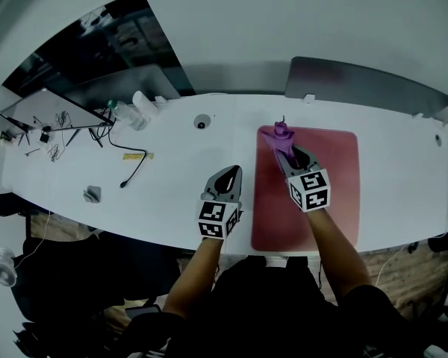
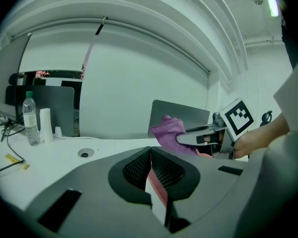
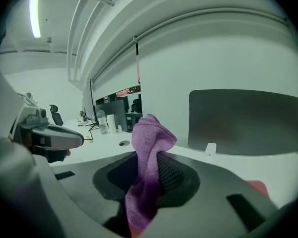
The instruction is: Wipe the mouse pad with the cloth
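The right tongs (image 1: 288, 152) were clamped on the purple cloth (image 1: 281, 134), which stuck out past their tips above the far left corner of the red pad (image 1: 336, 192). The left tongs (image 1: 228, 174) were closed and empty over the tabletop (image 1: 164, 189), just left of the pad.

Pinched out of sight between right tool (image 1: 285, 149) jaws: lower end of cloth (image 3: 148, 133). Under that tool and forearm (image 1: 332, 237): part of mouse pad (image 1: 340, 177). Unidentifiably small: grey object (image 1: 92, 194) far left.

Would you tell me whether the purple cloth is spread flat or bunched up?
Bunched: the cloth sticks up crumpled, clamped in the right gripper.
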Motion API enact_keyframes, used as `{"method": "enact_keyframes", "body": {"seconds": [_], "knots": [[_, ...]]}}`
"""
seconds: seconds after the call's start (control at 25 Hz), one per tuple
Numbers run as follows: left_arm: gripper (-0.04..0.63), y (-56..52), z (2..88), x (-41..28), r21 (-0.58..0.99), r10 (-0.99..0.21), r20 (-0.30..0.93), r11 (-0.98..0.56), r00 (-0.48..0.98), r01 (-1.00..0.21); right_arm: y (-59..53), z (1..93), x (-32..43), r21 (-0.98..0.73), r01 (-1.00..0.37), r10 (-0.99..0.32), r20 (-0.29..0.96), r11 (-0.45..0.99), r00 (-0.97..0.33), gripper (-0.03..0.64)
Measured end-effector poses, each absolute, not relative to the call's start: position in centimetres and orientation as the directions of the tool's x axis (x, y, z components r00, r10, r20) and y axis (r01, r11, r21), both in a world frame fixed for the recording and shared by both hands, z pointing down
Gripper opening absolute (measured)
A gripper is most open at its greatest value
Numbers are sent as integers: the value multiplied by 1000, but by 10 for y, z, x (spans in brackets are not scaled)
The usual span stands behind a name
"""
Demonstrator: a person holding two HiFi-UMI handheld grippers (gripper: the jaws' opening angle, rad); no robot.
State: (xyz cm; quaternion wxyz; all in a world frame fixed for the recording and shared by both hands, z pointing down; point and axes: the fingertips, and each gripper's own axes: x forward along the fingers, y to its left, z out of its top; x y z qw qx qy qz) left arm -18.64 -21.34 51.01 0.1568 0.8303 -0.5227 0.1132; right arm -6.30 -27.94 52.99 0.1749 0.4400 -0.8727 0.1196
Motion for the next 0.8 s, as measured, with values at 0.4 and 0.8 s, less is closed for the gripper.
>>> {"method": "enact_keyframes", "body": {"seconds": [0.4, 0.8], "knots": [[21, -229, 508, -190, 141, -843, 339, -393, 417, -909, -314, 583, -100, -93, -809, -653, 540, 581, -531, 115], [21, -231, 514, -211, 151, -846, 351, -373, 402, -916, -339, 642, -115, -91, -855, -584, 693, 511, -423, 107]]}}
